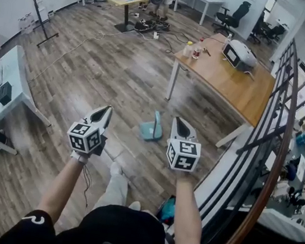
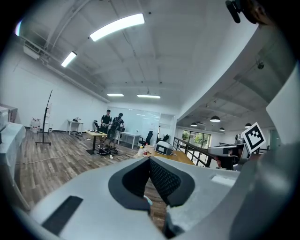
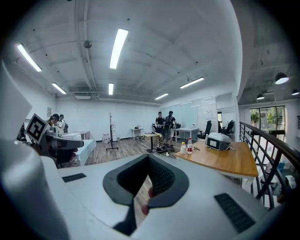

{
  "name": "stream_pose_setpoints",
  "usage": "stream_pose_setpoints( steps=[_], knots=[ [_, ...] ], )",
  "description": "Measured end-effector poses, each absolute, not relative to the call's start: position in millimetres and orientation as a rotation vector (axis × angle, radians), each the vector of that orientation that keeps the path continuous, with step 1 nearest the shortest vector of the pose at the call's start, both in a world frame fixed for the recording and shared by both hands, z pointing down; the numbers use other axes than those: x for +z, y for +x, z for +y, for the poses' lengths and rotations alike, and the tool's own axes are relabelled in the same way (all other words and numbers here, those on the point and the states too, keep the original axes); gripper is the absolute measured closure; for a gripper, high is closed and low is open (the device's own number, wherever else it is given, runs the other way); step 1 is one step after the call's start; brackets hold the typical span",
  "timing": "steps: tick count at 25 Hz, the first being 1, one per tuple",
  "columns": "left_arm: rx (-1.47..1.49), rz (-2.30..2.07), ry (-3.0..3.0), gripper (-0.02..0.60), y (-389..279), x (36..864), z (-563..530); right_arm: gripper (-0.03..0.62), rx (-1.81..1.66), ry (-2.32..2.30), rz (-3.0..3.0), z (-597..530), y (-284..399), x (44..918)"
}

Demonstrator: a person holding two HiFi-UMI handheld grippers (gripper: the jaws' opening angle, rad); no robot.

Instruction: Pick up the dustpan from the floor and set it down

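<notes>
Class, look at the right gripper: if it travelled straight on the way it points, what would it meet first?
Nothing close, it seems. The right gripper aims nearly level over open floor, with the dustpan below to its left and the wooden table to its right; depth is unclear.

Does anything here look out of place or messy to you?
Only the teal dustpan: it sits alone on the wood floor in open walking space near the wooden table. Nothing looks spilled or broken.
</notes>
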State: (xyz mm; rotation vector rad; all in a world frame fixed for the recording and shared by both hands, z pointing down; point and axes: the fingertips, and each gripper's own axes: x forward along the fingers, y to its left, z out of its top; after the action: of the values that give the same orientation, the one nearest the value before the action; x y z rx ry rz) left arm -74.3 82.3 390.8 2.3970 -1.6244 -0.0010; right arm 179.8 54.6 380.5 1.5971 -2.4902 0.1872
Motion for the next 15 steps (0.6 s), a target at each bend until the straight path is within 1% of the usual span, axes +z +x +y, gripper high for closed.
stream_pose_setpoints(
  steps=[15],
  knots=[
    [0.047,-1.558,2.371,0.584,-102,423,-13,0.6,0.286,1.566,-2.426,-39,148,432]
  ],
)
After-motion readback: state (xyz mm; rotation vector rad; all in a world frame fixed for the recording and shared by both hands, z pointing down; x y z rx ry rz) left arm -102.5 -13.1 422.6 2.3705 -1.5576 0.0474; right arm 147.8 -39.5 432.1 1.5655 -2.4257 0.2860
